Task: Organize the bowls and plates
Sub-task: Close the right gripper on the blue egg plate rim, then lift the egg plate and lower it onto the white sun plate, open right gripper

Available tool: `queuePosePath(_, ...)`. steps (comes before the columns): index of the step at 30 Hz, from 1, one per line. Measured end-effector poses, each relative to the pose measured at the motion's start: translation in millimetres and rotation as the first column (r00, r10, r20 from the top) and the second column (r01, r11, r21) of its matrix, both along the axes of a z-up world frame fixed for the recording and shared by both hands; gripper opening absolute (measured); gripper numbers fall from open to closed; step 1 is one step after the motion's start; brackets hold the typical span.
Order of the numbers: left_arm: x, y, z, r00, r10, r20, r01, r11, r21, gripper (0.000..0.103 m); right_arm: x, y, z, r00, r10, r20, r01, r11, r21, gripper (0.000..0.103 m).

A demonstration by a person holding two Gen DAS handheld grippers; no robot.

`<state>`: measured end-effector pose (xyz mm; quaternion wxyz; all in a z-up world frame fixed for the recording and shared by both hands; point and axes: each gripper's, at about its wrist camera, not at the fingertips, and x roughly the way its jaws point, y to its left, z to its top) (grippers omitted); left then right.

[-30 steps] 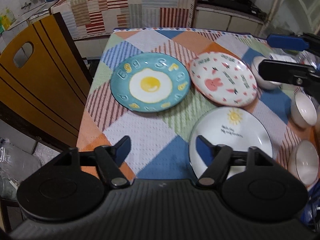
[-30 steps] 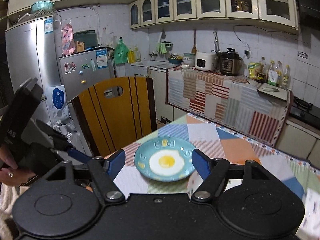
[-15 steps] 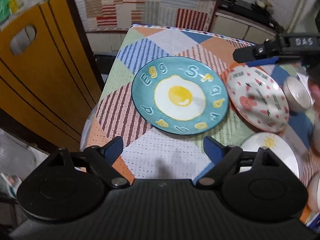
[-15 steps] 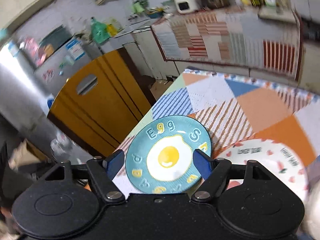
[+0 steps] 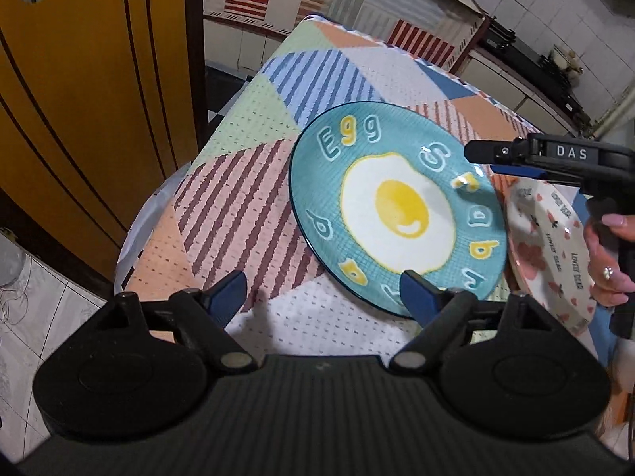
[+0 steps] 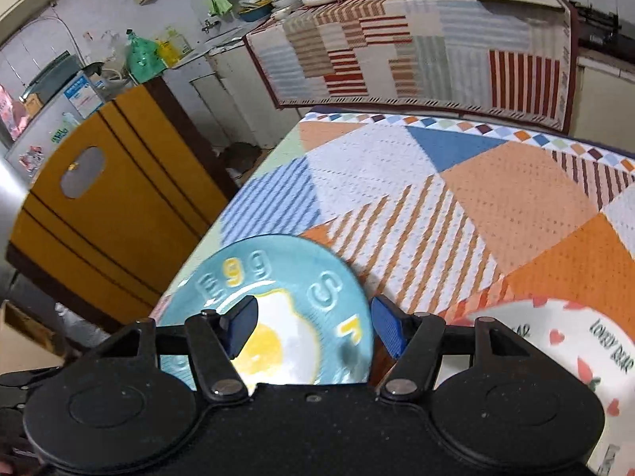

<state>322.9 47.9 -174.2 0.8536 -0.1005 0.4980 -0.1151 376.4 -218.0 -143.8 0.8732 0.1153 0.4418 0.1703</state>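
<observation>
Round teal ceramic plate with fried-egg motif (image 5: 397,206) lies on the patchwork tablecloth (image 5: 246,198), now nearer both cameras than before. Right gripper (image 6: 313,327), jaws closing, straddles its rim; left gripper (image 5: 323,297) gapes empty alongside.

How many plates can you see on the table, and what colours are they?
Teal plates: 1, the egg plate
White plates with pink patterns: 1, the pink-patterned plate
Total: 2 plates on the patchwork tablecloth. No bowls show in these views.
</observation>
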Motion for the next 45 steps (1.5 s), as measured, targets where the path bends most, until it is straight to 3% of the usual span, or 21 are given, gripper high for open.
queuePosePath(3,6.2,-0.5,-9.8,1.000,0.001,-0.009,-0.001,1.000,-0.020,0.076,7.1,-0.6,-7.0,1.000,0.018,0.001,-0.018,1.000,-0.019,0.061)
queuePosePath(5,9.7,-1.2,-15.9,1.000,0.001,-0.024,-0.002,0.999,-0.034,0.061,11.4,-1.2,-11.9,0.999,0.035,0.002,-0.035,0.999,-0.027,0.054)
queuePosePath(6,10.0,-1.6,-18.0,1.000,0.004,-0.017,-0.004,0.999,-0.040,0.060,13.7,-2.1,-14.7,0.999,0.040,0.000,-0.040,0.999,-0.024,0.046)
queuePosePath(9,9.3,-1.5,-20.0,1.000,0.000,0.004,0.000,0.998,-0.068,0.045,19.1,-3.8,-22.9,0.998,0.060,-0.013,-0.060,0.998,-0.020,0.029)
queuePosePath(10,9.7,-1.5,-21.4,1.000,-0.002,0.005,0.002,0.997,-0.080,0.035,19.5,-3.6,-24.9,0.998,0.066,-0.013,-0.067,0.997,-0.025,0.025)
queuePosePath(13,11.7,-5.2,-24.7,0.999,-0.027,0.021,0.029,0.994,-0.106,0.024,18.1,-3.2,-31.2,0.996,0.093,-0.019,-0.093,0.995,-0.036,0.022)
queuePosePath(18,12.1,-5.9,-25.6,1.000,-0.002,0.026,0.005,0.993,-0.117,0.024,12.5,-7.1,-33.3,0.992,0.124,0.018,-0.124,0.992,-0.027,0.021)
queuePosePath(23,18.4,-11.8,-19.5,1.000,-0.004,-0.031,0.002,0.998,-0.063,0.026,15.8,-8.4,-29.8,0.990,0.141,-0.025,-0.141,0.990,-0.012,0.020)
queuePosePath(27,18.7,-9.4,-19.3,0.996,-0.003,-0.085,-0.004,0.996,-0.089,0.027,7.5,-17.0,-20.1,0.990,0.140,-0.008,-0.139,0.989,0.056,0.016)
queuePosePath(32,4.5,-9.2,-13.0,0.998,-0.023,-0.067,0.020,0.999,-0.048,0.027,-8.1,-18.8,-15.7,0.982,0.186,-0.020,-0.184,0.981,0.054,0.014)
queuePosePath(37,-11.7,-0.1,0.8,0.997,-0.041,-0.065,0.036,0.996,-0.081,0.027,-35.8,-23.5,0.6,0.977,0.215,-0.008,-0.213,0.974,0.071,0.013)
queuePosePath(45,-43.4,-0.5,44.7,0.992,-0.128,0.000,0.128,0.991,-0.037,0.026,-92.2,-35.2,25.6,0.982,0.186,0.017,-0.187,0.976,0.113,0.013)
